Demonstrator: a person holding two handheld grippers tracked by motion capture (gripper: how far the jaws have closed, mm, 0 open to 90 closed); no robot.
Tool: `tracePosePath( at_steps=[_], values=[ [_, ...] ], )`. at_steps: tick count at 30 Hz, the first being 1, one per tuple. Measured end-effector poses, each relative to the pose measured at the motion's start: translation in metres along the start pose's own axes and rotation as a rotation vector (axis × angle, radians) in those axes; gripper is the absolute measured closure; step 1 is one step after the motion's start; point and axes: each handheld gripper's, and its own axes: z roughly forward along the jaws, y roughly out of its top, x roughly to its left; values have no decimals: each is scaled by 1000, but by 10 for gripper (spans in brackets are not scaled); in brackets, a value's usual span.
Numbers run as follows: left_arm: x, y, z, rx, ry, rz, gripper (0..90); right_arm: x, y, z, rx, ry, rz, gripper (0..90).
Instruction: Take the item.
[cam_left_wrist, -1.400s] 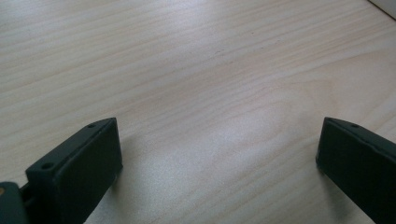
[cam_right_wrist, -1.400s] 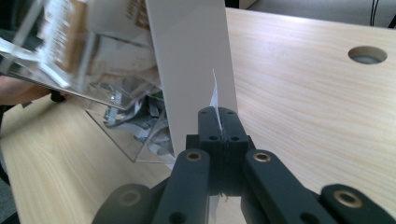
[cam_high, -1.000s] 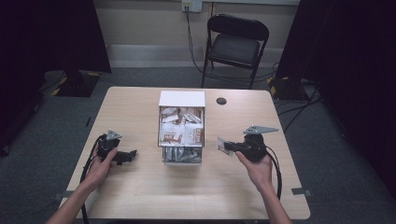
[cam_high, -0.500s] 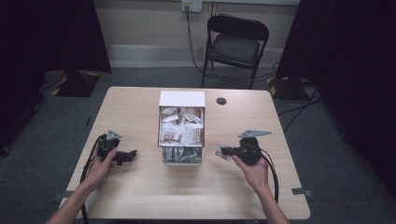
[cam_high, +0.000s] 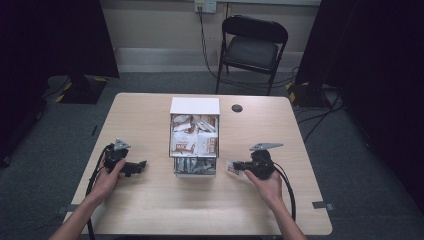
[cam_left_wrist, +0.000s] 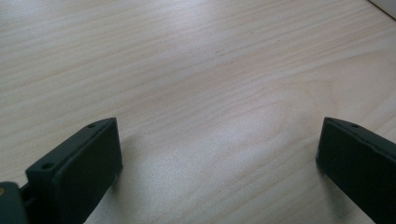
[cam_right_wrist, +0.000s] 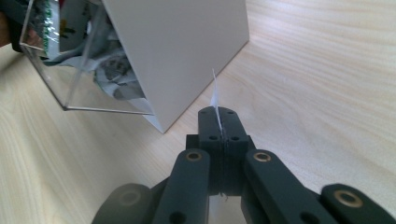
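Note:
A white box (cam_high: 194, 106) with a clear front stands mid-table, stuffed with several brown-and-white packets (cam_high: 192, 141). My right gripper (cam_high: 239, 166) lies low on the table just right of the box's front corner, shut on a thin white packet (cam_high: 231, 167). In the right gripper view the packet's edge (cam_right_wrist: 216, 95) sticks up between the closed jaws (cam_right_wrist: 218, 114), close to the box's white side wall (cam_right_wrist: 182, 46) and clear front (cam_right_wrist: 79, 65). My left gripper (cam_high: 141, 164) rests left of the box, open. Its fingers (cam_left_wrist: 79, 163) stand wide apart over bare wood.
The light wooden table (cam_high: 150, 210) has a round black cable port (cam_high: 237, 108) behind the box. A black folding chair (cam_high: 252, 47) stands beyond the far edge, with cables on the floor. Cables trail from both grippers toward the near edge.
My right gripper has drifted toward the near edge and slightly left with the white packet, sinking lower. The left gripper has stayed put.

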Motion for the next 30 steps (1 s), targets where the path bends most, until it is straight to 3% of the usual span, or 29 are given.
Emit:
tracePosePath(
  at_steps=[21,30],
  values=[
    [0,0,0,0,0,0,0,-14,-5,20,12,-23,40,896],
    [0,0,0,0,0,0,0,-17,-9,25,23,-54,27,877]
  ],
)
